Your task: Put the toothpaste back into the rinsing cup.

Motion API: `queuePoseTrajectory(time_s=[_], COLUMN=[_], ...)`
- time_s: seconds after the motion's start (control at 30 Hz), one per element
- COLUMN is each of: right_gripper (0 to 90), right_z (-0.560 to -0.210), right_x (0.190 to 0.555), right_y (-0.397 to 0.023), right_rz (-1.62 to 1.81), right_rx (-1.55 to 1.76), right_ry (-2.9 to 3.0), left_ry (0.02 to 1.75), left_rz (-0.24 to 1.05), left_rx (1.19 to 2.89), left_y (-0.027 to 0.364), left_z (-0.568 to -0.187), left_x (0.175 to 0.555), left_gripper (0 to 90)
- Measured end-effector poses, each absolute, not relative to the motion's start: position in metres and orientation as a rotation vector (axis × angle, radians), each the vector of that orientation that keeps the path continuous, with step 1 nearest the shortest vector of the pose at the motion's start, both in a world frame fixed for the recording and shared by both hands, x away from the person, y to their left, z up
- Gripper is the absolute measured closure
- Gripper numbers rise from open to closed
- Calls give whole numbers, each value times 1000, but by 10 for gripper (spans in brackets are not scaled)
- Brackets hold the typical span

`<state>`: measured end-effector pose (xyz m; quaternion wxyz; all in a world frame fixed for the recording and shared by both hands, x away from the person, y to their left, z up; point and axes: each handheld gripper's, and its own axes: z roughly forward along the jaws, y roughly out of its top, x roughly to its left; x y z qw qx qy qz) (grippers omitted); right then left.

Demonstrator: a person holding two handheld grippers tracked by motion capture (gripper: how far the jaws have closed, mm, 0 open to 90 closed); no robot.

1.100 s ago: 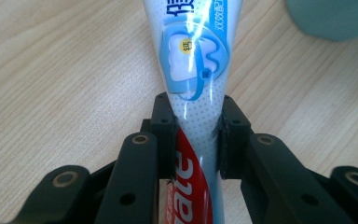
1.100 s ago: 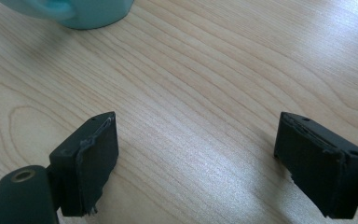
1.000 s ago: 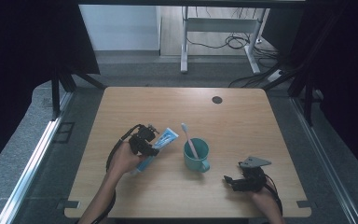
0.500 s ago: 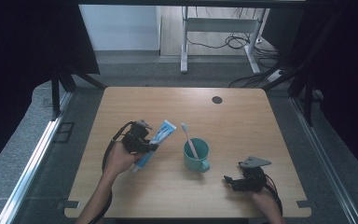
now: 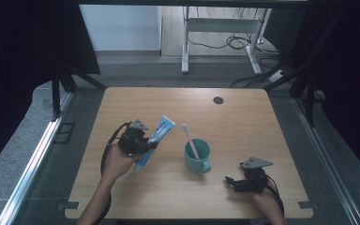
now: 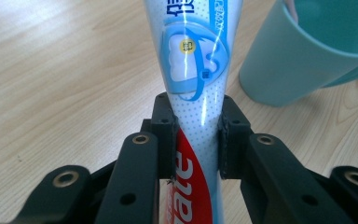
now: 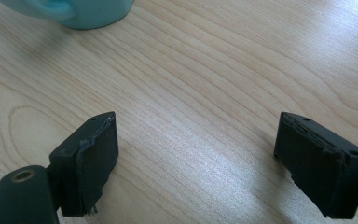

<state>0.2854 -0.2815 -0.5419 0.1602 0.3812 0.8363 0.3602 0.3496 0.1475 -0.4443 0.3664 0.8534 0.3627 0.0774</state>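
The left gripper [image 6: 196, 135] is clamped on a toothpaste tube [image 6: 196, 84], held above the table [image 5: 243, 117] just left of the teal cup [image 5: 197, 154]. The tube shows a tooth logo and white letters "ate" on a red band; smaller print is unreadable. A toothbrush [image 5: 190, 140] stands in the cup. The right gripper [image 7: 196, 158] rests near the cup, jaws wide apart, nothing between them.

Probably lab: curtained table [image 5: 243, 117], floor cables [image 5: 229, 42]

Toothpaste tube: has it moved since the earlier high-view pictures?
Yes. The toothpaste tube, clamped in the left hand-held gripper, has shifted left, away from the teal cup.
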Motion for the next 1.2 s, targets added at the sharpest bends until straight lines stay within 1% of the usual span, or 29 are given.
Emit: queuePoseTrajectory(time_s=[0.2,0.53,0.83,1.2], right_gripper=[135,135,135,135], right_z=[-542,-542,-542,-542], right_x=[285,285,286,286], right_y=[-281,-281,-282,-282], right_rz=[1030,1030,1028,1028], right_rx=[1088,1088,1086,1087], right_ry=[2388,2388,2391,2392], left_ry=[904,834,761,695], left_rz=[221,239,271,272], left_rx=[2142,2116,2094,2087], left_y=[152,149,134,111], left_z=[-437,-427,-415,-405], left_x=[343,336,329,327], left_gripper=[728,728,728,728])
